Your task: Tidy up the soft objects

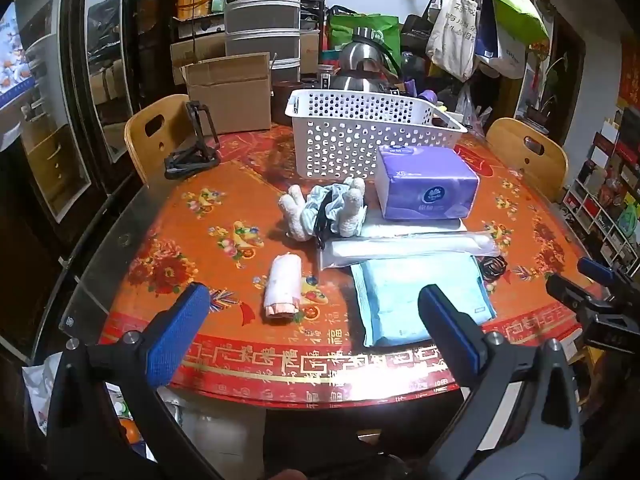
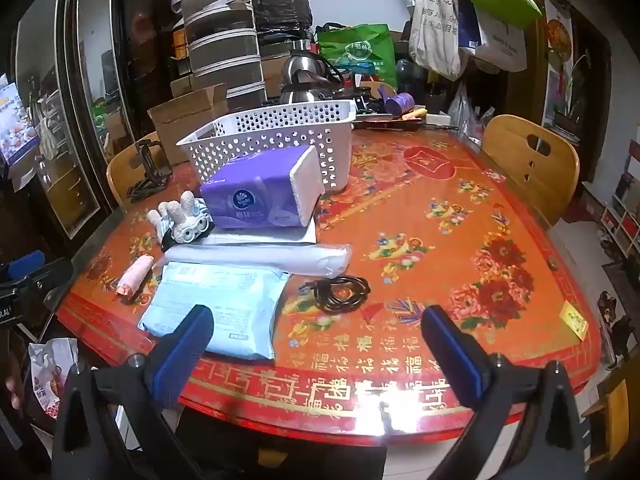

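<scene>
A white perforated basket point(image 1: 344, 140) point(image 2: 256, 136) stands at the back of the red table point(image 1: 208, 216). In front of it lie a purple tissue pack point(image 1: 426, 184) point(image 2: 260, 196), a plush toy point(image 1: 324, 208) point(image 2: 184, 222), a white wrapped roll point(image 1: 408, 246) point(image 2: 260, 258), a light blue soft pack point(image 1: 416, 296) point(image 2: 216, 304) and a pink rolled cloth point(image 1: 282, 288) point(image 2: 134, 276). My left gripper point(image 1: 316, 316) is open and empty above the front edge, near the pink roll. My right gripper point(image 2: 320, 340) is open and empty, right of the blue pack.
A coiled black cable point(image 2: 340, 292) lies right of the blue pack. A black folding stand point(image 1: 192, 148) and a cardboard box point(image 1: 228, 92) are at the back left. Wooden chairs point(image 1: 528, 156) point(image 1: 152, 132) stand at both sides. A kettle point(image 1: 364, 56) is behind the basket.
</scene>
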